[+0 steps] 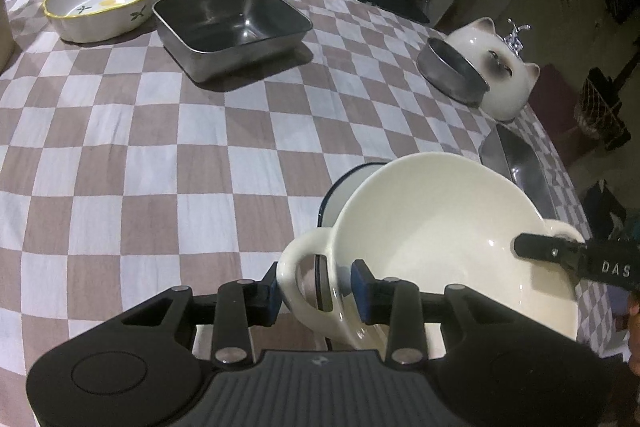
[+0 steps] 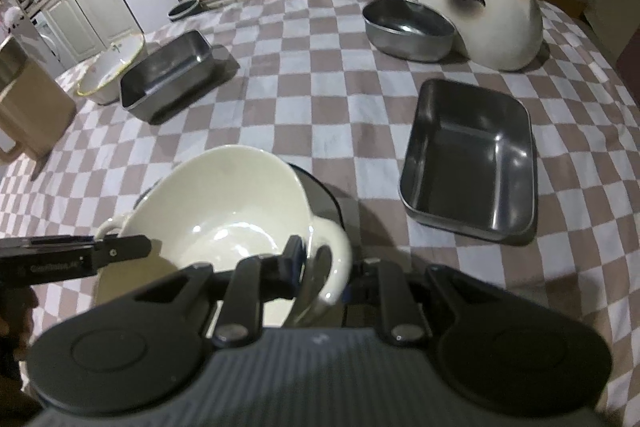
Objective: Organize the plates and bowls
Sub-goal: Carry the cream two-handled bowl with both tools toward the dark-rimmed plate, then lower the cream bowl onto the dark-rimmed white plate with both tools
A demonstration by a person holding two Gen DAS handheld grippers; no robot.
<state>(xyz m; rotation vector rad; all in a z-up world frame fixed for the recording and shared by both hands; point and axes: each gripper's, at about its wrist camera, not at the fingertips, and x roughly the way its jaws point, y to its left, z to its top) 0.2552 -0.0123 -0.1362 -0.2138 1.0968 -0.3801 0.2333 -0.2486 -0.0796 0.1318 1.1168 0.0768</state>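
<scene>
- Sitting at the far left of the checked desk [image 1: 160,167] is a white flowered dish [image 1: 104,3] with a yellow rim, upright and empty.
- Just beside it on the right stands a square steel pan [image 1: 232,23], also empty; whether the two touch I cannot tell.
- Near the front edge, the cream bowl [image 1: 440,227] with two loop handles is tilted over a dark-rimmed bowl [image 1: 344,183] that lies under it; only part of the lower rim shows.
- The left tool [image 1: 316,291] straddles the cream bowl's left handle, one blue pad against the outside of the loop, the other inside the bowl. Its jaws stand partly apart; whether the inner pad presses the wall I cannot tell.
- The right tool [image 2: 320,267] is clamped narrowly on the opposite handle, one pad inside the bowl, the other hidden behind the loop.
- Right of the bowl, apart from it, a rectangular steel pan [image 2: 472,155] rests flat.
- Beyond that pan, an oval steel dish [image 2: 408,27] sits up against a cat-shaped ceramic piece [image 2: 492,23] at the far right.
</scene>
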